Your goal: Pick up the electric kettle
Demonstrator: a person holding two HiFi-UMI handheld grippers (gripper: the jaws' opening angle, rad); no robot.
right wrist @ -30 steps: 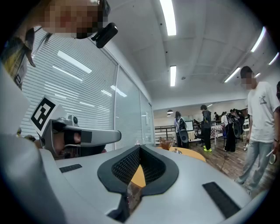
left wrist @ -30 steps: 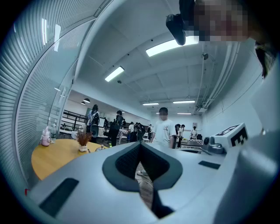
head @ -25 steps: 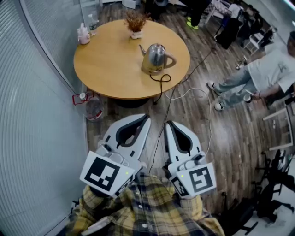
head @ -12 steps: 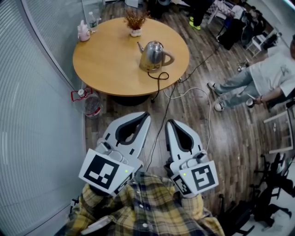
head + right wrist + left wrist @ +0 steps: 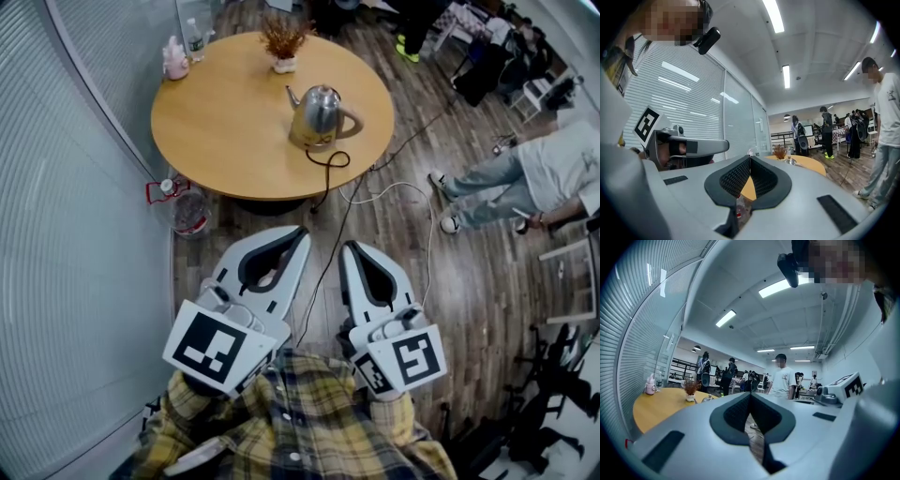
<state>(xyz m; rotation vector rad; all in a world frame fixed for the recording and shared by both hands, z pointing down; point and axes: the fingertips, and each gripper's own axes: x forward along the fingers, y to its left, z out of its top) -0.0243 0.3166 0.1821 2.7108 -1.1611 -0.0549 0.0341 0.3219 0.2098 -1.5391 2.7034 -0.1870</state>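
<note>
Left gripper (image 5: 298, 234) and right gripper (image 5: 349, 249) are pointing level, fingers (image 5: 731, 416) clenched and gripping nothing. Electric kettle (image 5: 319, 116) is sitting on the bench (image 5: 216, 131), well ahead of the fingers. Handle is facing right, probably suiting a right-gripper grab.

a round table of light wood (image 5: 225, 122) is seen on a dark plank floor (image 5: 403, 244). a shiny steel electric kettle (image 5: 319, 114) is set right of the table's middle, with its black cord (image 5: 328, 159) looped toward the near edge. a dried plant in a small white pot (image 5: 284, 42) is placed at the far edge. a pink container (image 5: 174, 58) and a clear plastic bottle (image 5: 195, 39) are stood side by side at the far left rim.
</note>
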